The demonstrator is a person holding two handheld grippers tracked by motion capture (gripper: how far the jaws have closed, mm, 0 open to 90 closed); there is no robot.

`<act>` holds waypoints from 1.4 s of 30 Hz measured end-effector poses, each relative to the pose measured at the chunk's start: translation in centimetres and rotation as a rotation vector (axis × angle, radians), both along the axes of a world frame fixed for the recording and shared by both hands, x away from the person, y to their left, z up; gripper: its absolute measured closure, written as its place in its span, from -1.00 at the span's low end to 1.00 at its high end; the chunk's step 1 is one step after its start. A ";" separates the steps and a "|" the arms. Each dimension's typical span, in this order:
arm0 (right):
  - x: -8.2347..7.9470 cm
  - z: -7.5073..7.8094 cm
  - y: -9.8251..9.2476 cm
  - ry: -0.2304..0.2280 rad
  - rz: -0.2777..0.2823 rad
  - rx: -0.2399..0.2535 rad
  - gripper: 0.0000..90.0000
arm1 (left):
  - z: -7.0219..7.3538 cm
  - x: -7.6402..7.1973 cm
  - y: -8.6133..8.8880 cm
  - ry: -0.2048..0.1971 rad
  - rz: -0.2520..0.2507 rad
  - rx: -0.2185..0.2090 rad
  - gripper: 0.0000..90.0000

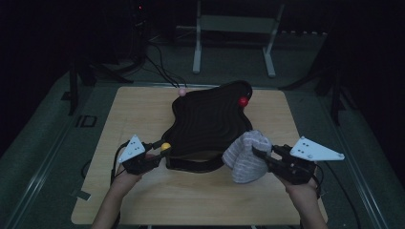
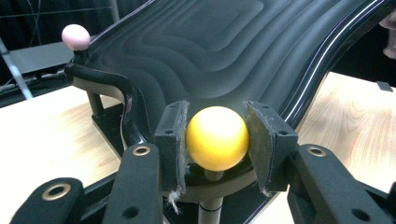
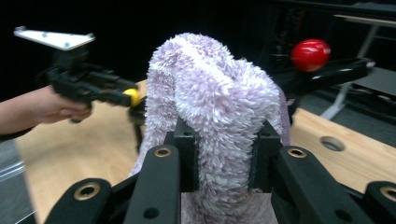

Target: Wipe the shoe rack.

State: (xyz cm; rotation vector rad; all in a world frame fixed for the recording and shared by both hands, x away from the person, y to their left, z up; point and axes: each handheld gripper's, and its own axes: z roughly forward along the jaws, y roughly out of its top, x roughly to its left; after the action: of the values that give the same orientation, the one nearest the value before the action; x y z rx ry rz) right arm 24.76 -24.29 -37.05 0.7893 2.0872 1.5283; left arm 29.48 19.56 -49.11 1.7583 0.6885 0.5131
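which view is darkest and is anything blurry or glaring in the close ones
High view is darkest: the room goes black, only the table lit dimly. Left gripper view is sharp, the yellow ball bright with soft glare. Right gripper view is sharp on the fluffy cloth; the red ball behind is slightly soft.

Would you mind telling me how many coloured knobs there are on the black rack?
3. The yellow knob is at the near left corner, between the left gripper's jaws. The pink knob is at the far left corner, the red knob far right. Another may be hidden behind the cloth.
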 end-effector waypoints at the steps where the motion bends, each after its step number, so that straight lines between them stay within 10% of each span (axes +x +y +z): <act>1: 0.4 -0.2 0.2 0.007 -0.018 -0.004 0.55 | 0.0 0.0 0.0 0.000 0.000 0.001 0.32; 12: 1.8 -0.1 3.0 -0.014 0.005 0.023 0.17 | 0.0 0.0 0.0 -0.002 -0.004 0.003 0.32; 20: 0.8 -1.9 6.4 -0.100 0.041 -0.157 0.59 | 0.0 0.0 0.0 -0.002 -0.007 0.004 0.33; 33: -0.2 -3.2 7.5 -0.095 0.099 -0.189 0.62 | 0.0 0.1 0.1 0.000 -0.012 -0.002 0.32; 38: 0.0 -4.9 8.1 -0.029 0.140 -0.248 0.61 | 0.0 0.1 0.0 0.001 -0.015 -0.004 0.33; 42: -0.7 -4.1 6.8 -0.041 0.117 -0.202 0.61 | 0.0 0.1 0.1 0.002 -0.016 -0.002 0.32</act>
State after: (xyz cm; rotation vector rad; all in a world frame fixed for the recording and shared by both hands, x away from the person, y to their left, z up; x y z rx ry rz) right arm 24.03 -17.48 -41.17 0.5664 2.2480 1.3514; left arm 29.59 19.62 -49.13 1.7612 0.6762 0.4997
